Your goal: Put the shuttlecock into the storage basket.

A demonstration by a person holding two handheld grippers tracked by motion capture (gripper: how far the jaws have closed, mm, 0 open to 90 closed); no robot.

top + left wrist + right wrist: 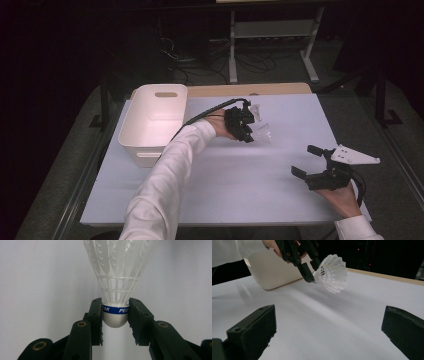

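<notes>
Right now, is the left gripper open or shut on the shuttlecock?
Shut: the left gripper has both jaws pressed against the shuttlecock at its cork.

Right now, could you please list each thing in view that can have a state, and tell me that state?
Left claw: shut on the shuttlecock's cork base.
Shuttlecock: held off the table, skirt pointing away from the claw.
Second shuttlecock: lying on the table behind the left claw.
Right claw: open, holding nothing.
White bin: upright on the table, nothing visible inside.
</notes>
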